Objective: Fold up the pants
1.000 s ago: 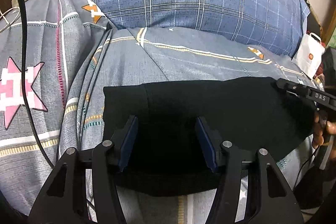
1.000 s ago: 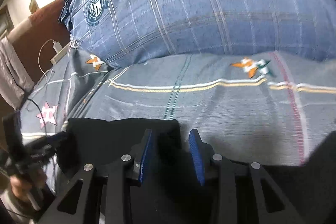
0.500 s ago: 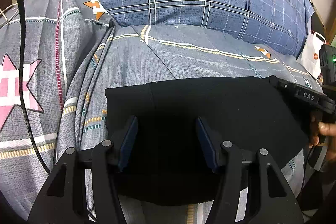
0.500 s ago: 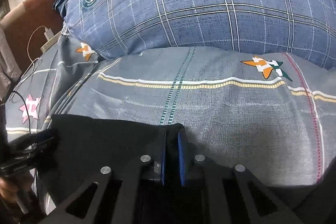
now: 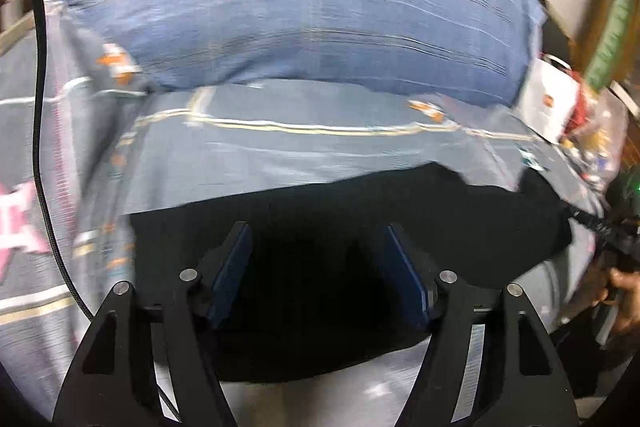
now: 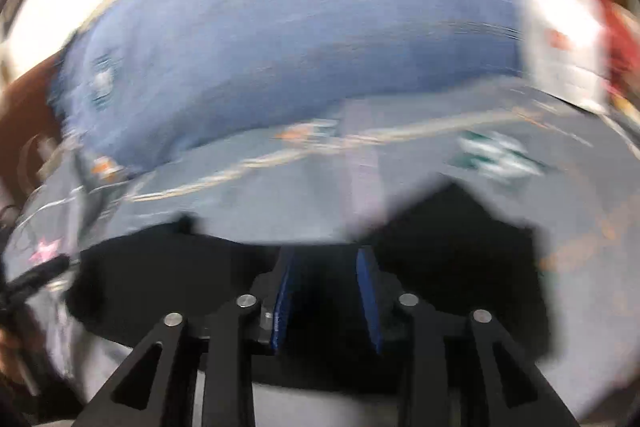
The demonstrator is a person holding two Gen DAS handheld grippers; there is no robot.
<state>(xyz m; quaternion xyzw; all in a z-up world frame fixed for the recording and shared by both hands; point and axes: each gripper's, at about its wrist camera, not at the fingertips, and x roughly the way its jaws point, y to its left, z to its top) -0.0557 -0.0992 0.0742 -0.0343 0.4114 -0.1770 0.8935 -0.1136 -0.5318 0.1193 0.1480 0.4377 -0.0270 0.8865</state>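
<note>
Half a second earlier the right hand-held gripper (image 6: 326,301) had its blue pads pinched together on the far edge of the pants (image 5: 360,227); by this moment those pads stood apart with black cloth between them but no visible clamp, so it appeared released. Both views had also swung to the right, smearing everything into streaks, and the far right part of the pants had risen into a loose peak (image 6: 456,211) instead of lying flat.

The left hand-held gripper (image 5: 320,279) stayed spread wide above the near part of the garment, grasping nothing. The pants lay on the bed (image 5: 280,155), in front of the large pillow (image 5: 320,27), as a broad dark band.

The risk, as I judged it, lay in that raised peak: the cloth was thin, limp and matte black, and it would slump wherever it fell, leaving a skewed or bunched fold if let go mid-swing. The fast motion made a clean re-grasp harder too, since black edges on black layers were hard to read. The bed cover was soft, printed grey cotton with stripes and stars, so it could drag and wrinkle under the garment. The pillow was plump, with blue plaid.
</note>
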